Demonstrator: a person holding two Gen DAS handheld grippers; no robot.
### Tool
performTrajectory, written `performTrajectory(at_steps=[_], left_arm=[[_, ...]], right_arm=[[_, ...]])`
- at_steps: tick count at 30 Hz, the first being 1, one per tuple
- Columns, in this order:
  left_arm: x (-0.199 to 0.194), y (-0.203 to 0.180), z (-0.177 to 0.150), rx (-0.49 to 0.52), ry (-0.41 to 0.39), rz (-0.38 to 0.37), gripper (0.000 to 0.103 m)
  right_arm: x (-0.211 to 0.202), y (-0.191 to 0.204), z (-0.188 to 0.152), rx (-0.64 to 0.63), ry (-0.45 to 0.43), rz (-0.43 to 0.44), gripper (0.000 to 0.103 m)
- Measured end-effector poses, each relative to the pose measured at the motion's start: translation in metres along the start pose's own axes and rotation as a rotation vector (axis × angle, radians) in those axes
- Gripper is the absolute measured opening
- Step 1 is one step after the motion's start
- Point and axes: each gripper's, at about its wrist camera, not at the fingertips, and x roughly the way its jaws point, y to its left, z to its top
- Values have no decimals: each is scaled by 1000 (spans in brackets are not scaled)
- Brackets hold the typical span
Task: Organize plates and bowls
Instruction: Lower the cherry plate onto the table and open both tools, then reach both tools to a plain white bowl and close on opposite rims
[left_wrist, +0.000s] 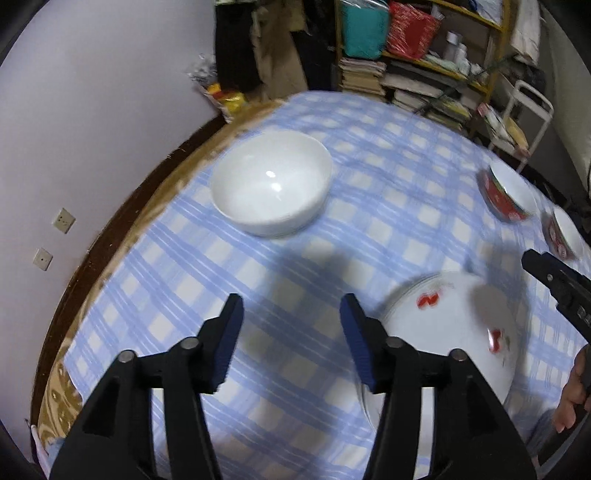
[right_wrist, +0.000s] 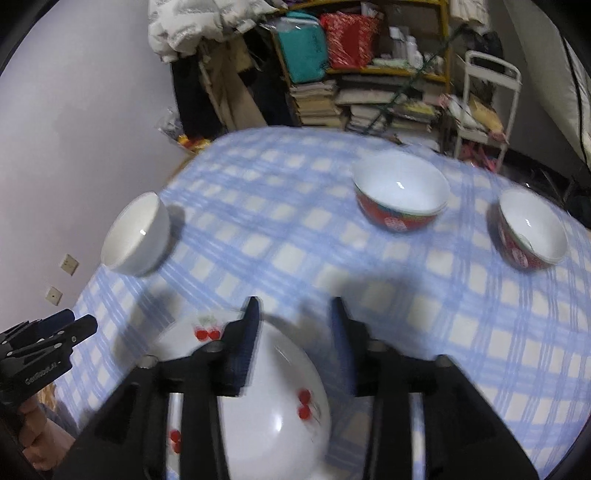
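Plate: we find the white cherry-print plate (right_wrist: 273, 398) at the near edge of the table (right_wrist: 461, 332), flat on the blue checked cloth; one plate or a stack, we cannot tell.
Right gripper: right gripper (right_wrist: 293, 314) hangs above the plate's far rim, fingers parted wide, nothing between them.
Left gripper: left gripper (left_wrist: 291, 306) is over bare cloth just beside the plate's left rim, fingers also wide apart and holding nothing.
Bowls: plain white bowl (left_wrist: 271, 182) toward the far left edge; two red-patterned bowls (right_wrist: 400, 192) (right_wrist: 532, 229) toward the far right, well apart from the plate. The nearer red one may be two nested; blurred.
Step in hand: we judge no grasp is made; both grippers are between pieces, choosing the next one.
Next move: likely fetching a bowl. It calls for one finger inside the rim, one outside, closing firmly on the glazed wall.
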Motion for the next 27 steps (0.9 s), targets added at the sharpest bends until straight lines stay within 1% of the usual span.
performTrajectory(at_steps=[1,3,4,5,7,9,10,13,17,20,23,27], left_arm=[[0,5,7,-7,-8,11,64],[0,14,18,-7,-27,42,74],[1,17,21,-5,-31,56,77],[2,22,27,-9,-38,72,82],[6,34,37,-40,-35,95,85],[13,45,46,-81,-15,104,85],[19,53,52,-110,2,96,85],[29,66,64,-131,26,73,85],[46,75,73,-144,23,84,85],[61,82,76,-185,39,64,85],[78,91,78,-233,61,46,85],[97,97,78,-268,81,28,85]], right_arm=[[0,4,6,-11,-10,15,66],[2,15,18,-48,-11,36,71],[4,18,22,-61,-7,39,76],[7,24,27,-74,-1,43,79],[12,32,35,-92,4,70,90],[17,41,42,-98,-5,88,94],[21,47,47,-101,-8,96,96],[33,61,60,-111,-1,119,96],[47,78,74,-113,3,137,96],[57,91,83,-121,3,149,96],[70,102,89,-128,4,138,96],[88,115,95,-133,29,146,96]])
